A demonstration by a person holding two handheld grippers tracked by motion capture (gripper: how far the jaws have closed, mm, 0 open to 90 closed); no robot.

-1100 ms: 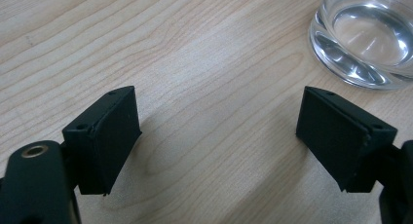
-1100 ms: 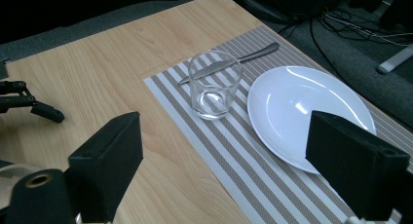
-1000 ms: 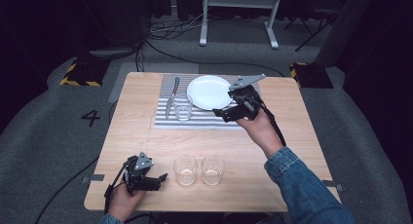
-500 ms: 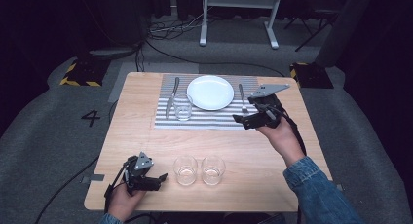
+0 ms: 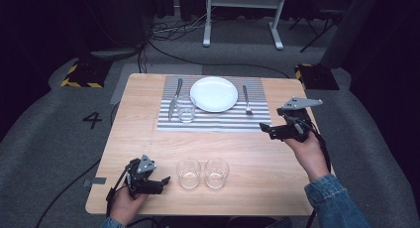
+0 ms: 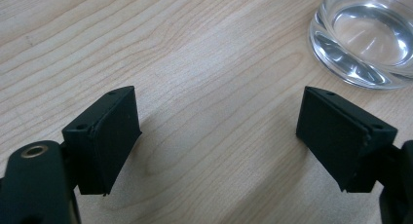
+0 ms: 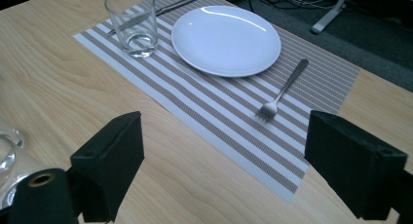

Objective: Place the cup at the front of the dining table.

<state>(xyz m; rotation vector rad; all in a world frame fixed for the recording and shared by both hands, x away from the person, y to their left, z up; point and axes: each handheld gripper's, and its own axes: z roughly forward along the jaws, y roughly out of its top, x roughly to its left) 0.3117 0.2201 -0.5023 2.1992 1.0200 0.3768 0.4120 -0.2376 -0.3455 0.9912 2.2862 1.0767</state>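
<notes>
A striped placemat (image 5: 213,120) at the table's far side carries a white plate (image 5: 214,93). A fork (image 5: 246,101) lies to its right, a knife (image 5: 174,98) to its left, and a clear glass (image 5: 185,109) stands beside the knife. My right gripper (image 5: 267,131) hovers open off the mat's right front corner and holds nothing. Its own view looks over the placemat (image 7: 219,112) at the fork (image 7: 280,95), plate (image 7: 226,39) and glass (image 7: 132,22). My left gripper (image 5: 159,184) rests open at the front left, just left of a glass (image 6: 367,36).
Two empty glasses (image 5: 189,172) (image 5: 216,172) stand side by side near the table's front edge, right of the left gripper. One glass (image 7: 7,151) also shows at the left edge of the right gripper view. Bare wood lies between them and the mat.
My right gripper has drawn back from beside the plate, moving right and toward the person; the fork now lies uncovered on the mat. The left gripper has not moved.
</notes>
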